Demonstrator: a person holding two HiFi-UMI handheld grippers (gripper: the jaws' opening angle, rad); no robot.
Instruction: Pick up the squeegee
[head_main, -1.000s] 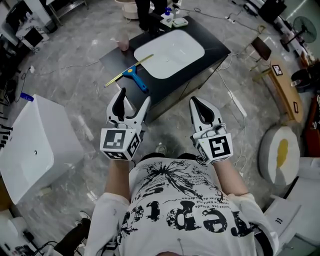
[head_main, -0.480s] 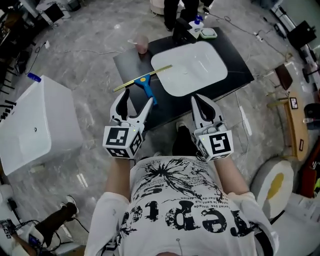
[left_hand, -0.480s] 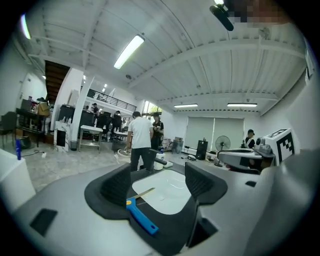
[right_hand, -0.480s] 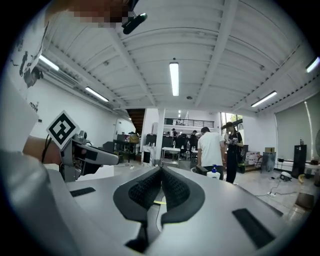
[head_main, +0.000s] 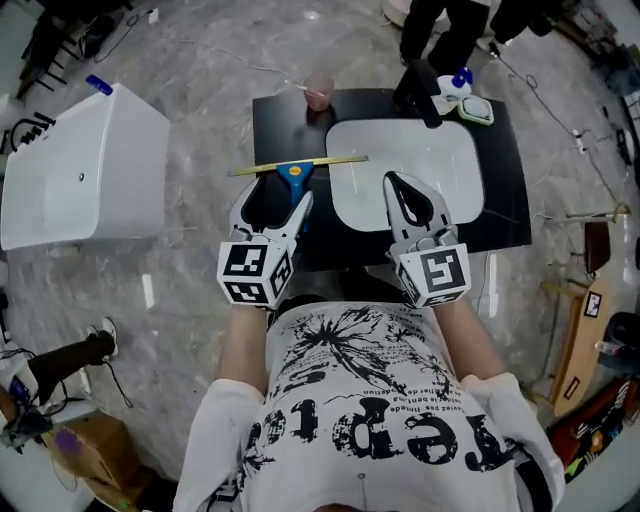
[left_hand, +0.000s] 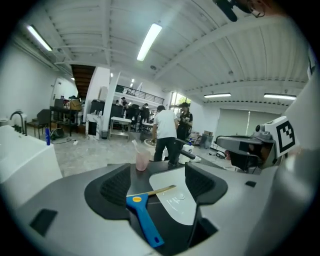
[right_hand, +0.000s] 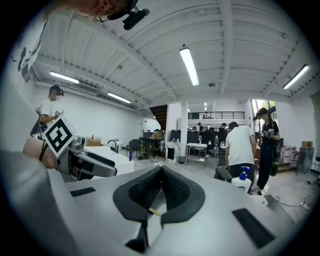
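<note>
The squeegee (head_main: 294, 167) has a blue handle and a long yellow blade, and lies flat on the black table (head_main: 283, 118) left of a white basin (head_main: 410, 165). My left gripper (head_main: 272, 195) is open and hovers just short of the handle's end, apart from it. In the left gripper view the squeegee (left_hand: 143, 218) lies ahead between the spread jaws of the left gripper (left_hand: 159, 182). My right gripper (head_main: 401, 187) is shut on nothing, above the basin's near edge. In its own view the right gripper (right_hand: 161, 172) has its jaws closed together.
A pink cup (head_main: 319, 88) stands at the table's far edge, with a soap bottle (head_main: 457, 80) and a dish at the far right corner. A person (head_main: 440, 25) stands behind the table. A white tub (head_main: 85, 165) sits on the floor to the left.
The table has come from far ahead to right under both grippers and now lies square to me. The left gripper has closed in on the squeegee handle. Neither gripper's state changed.
</note>
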